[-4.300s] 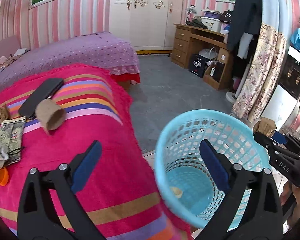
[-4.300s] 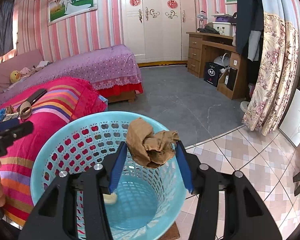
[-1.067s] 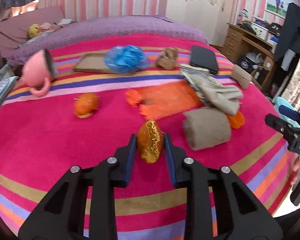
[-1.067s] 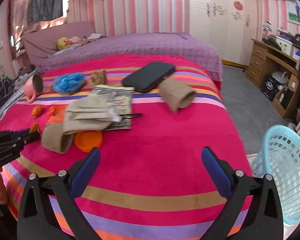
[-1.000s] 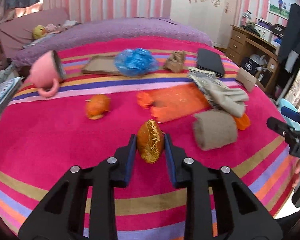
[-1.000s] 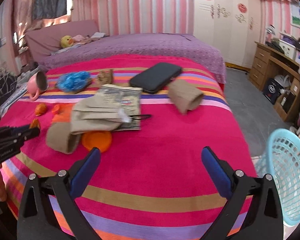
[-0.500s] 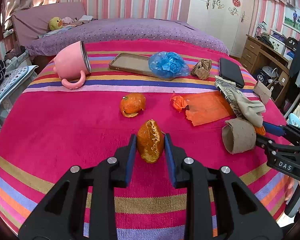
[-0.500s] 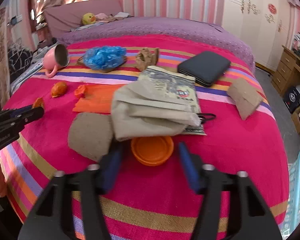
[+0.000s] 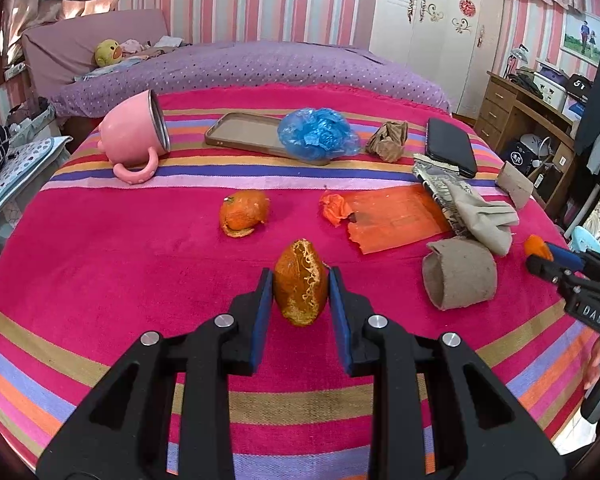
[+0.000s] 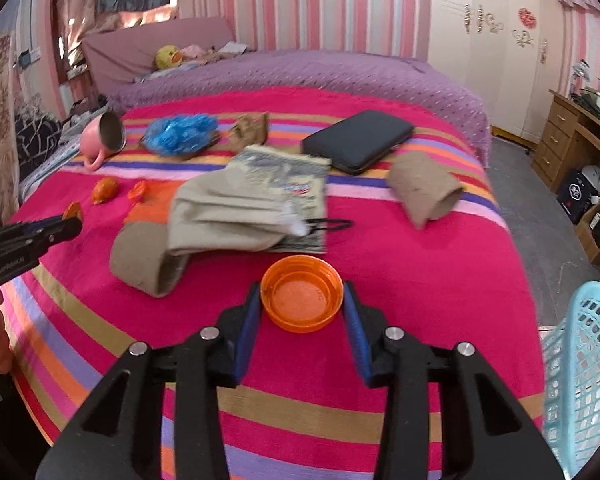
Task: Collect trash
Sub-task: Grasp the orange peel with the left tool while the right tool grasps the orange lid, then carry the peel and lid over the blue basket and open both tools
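- Our left gripper (image 9: 300,296) is clamped on an orange peel (image 9: 300,288), pads pressing its two flanks. The peel stands on edge, pith facing us; we judge that the narrow way across suits the short jaw gap.
- Our right gripper (image 10: 302,308) brackets the orange lid (image 10: 302,292), one pad at each side of the rim. Contact looks made, so we read it as closed on the lid, open face up. Whether it is lifted off the blanket (image 10: 420,288) we cannot tell.
- The blue basket (image 10: 580,380) sits at 4 o'clock in the right wrist view, off the bed edge. We judge both loads go there next.
- Left on the bed: a second peel (image 9: 244,214) at 11 o'clock of the left gripper, an orange wrapper (image 9: 396,220) at 1 o'clock, a cardboard roll (image 9: 458,278) at 3 o'clock.
- A pink mug (image 9: 136,140) lies tipped at 10 o'clock; we judge it is not trash.
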`<action>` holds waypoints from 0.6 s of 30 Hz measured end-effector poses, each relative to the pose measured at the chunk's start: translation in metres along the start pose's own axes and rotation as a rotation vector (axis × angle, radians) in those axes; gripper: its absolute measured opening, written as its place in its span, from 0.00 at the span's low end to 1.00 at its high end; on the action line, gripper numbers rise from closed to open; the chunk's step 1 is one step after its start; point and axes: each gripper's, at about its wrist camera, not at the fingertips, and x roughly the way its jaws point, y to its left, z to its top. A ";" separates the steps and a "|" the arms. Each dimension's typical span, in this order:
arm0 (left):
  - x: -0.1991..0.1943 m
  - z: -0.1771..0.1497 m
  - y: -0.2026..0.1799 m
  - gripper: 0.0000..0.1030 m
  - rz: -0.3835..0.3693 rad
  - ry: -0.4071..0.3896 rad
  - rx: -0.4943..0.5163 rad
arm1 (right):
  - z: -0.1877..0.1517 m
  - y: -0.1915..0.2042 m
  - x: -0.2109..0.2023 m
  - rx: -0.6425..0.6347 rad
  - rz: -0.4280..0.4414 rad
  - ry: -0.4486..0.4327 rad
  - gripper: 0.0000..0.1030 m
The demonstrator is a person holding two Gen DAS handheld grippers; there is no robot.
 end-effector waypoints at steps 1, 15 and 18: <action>-0.001 0.000 -0.001 0.26 0.000 -0.004 0.001 | 0.000 -0.004 -0.002 0.006 -0.004 -0.011 0.39; -0.014 0.008 -0.037 0.26 -0.012 -0.061 -0.001 | 0.001 -0.044 -0.029 0.036 -0.071 -0.113 0.39; -0.017 0.008 -0.050 0.26 -0.016 -0.073 0.014 | 0.000 -0.050 -0.032 0.041 -0.076 -0.119 0.39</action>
